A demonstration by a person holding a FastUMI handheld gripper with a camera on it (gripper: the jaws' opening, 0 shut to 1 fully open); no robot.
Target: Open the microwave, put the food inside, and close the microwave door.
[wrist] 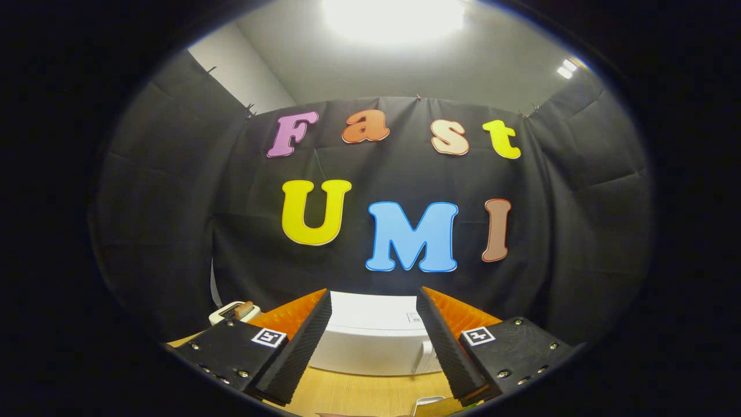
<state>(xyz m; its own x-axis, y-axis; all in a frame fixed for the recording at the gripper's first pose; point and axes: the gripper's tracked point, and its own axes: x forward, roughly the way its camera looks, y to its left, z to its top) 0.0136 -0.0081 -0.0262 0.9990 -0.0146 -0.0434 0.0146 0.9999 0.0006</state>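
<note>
Tool [373,341] is spread wide with nothing in it, and the white microwave [370,339] sits just beyond on the bench [359,394]. I'd drop lower and come in square on the door's right edge first.

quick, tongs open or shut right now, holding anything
tongs: open, fingers spread wide, holding nothing; the white microwave sits beyond them on the wooden table.

Glaring ceiling light [393,20]; sharp centre, fisheye-bent edges.
</note>
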